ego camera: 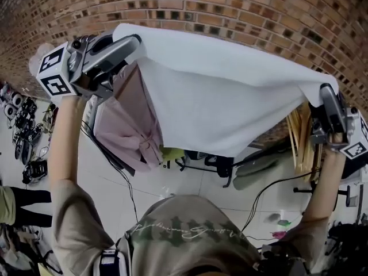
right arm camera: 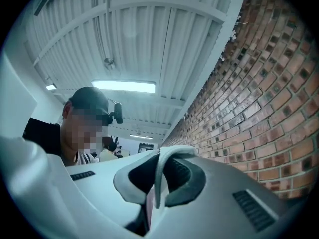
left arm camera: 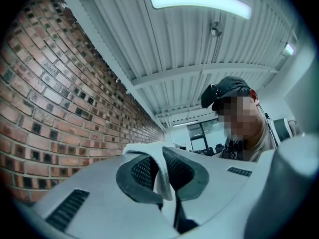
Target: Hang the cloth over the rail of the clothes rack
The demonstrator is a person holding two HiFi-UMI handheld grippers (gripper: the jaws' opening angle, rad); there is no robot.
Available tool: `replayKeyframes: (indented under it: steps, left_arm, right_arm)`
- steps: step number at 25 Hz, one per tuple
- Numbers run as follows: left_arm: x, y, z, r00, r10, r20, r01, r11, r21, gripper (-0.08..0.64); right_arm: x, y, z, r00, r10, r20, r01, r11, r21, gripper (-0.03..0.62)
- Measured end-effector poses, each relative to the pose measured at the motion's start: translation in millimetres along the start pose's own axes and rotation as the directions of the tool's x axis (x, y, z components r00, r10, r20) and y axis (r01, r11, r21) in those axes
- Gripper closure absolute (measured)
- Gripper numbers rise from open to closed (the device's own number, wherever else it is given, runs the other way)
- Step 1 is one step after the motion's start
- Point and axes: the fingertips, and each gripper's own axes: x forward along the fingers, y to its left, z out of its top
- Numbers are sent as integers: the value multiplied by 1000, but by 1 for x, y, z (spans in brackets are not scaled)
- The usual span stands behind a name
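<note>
A white cloth [ego camera: 230, 96] is stretched wide and held high in front of the brick wall. My left gripper [ego camera: 133, 41] is shut on its upper left corner, and my right gripper [ego camera: 325, 92] is shut on its upper right corner. In the left gripper view a white fold of the cloth [left arm camera: 162, 171] is pinched between the dark pads. The right gripper view shows the cloth's edge [right arm camera: 160, 176] clamped the same way. Both grippers point slightly upward toward the ceiling. The cloth hides the clothes rack's rail; a pink garment [ego camera: 129, 125] hangs behind the cloth's left part.
A brick wall [ego camera: 241, 10] stands close ahead. Wooden sticks [ego camera: 302, 140] lean at the right behind the cloth. Cables, a chair base [ego camera: 221, 165] and small items lie on the white floor. A person's legs [ego camera: 26, 203] stand at the far left.
</note>
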Motion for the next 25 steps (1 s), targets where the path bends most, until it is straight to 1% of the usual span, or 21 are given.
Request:
replayKeyframes:
  steps: [3, 4, 7, 9, 12, 15, 17, 19, 21, 25]
  left_arm:
    - [3, 13, 8, 1000, 13, -1, -13, 1000, -14, 545]
    - [4, 17, 11, 1000, 9, 0, -9, 999, -31, 545]
    - [8, 28, 25, 999, -26, 31, 30, 992, -120, 545]
    - [10, 35, 33, 998, -35, 46, 41, 989, -142, 545]
    - [10, 41, 36, 999, -22, 34, 27, 991, -129, 545]
    - [9, 44, 43, 1000, -6, 27, 9, 994, -110, 545]
    - [11, 48, 52, 1000, 1, 25, 1, 996, -89, 545]
    - [15, 55, 59, 1000, 10, 22, -8, 997, -76, 545]
    - [20, 62, 63, 1000, 21, 12, -20, 998, -64, 545]
    - [28, 69, 70, 999, 43, -7, -43, 999, -26, 545]
  right_arm:
    - [6, -9, 7, 1000, 7, -4, -7, 1000, -16, 577]
    - [8, -12, 10, 1000, 7, -6, -8, 1000, -24, 577]
    - [13, -23, 22, 1000, 7, -12, -7, 999, -49, 577]
    - [17, -29, 29, 1000, 6, -15, -7, 998, -63, 577]
    - [23, -36, 39, 1000, 8, -15, -9, 998, -60, 577]
    - [28, -40, 46, 1000, 8, 2, -8, 1000, -8, 577]
    - [30, -47, 52, 1000, -4, 13, 4, 1000, 27, 577]
    - [31, -56, 55, 1000, -22, 13, 22, 999, 42, 577]
    - [32, -65, 57, 999, -41, 10, 41, 998, 42, 577]
    - [33, -78, 65, 998, -59, 15, 59, 998, -3, 577]
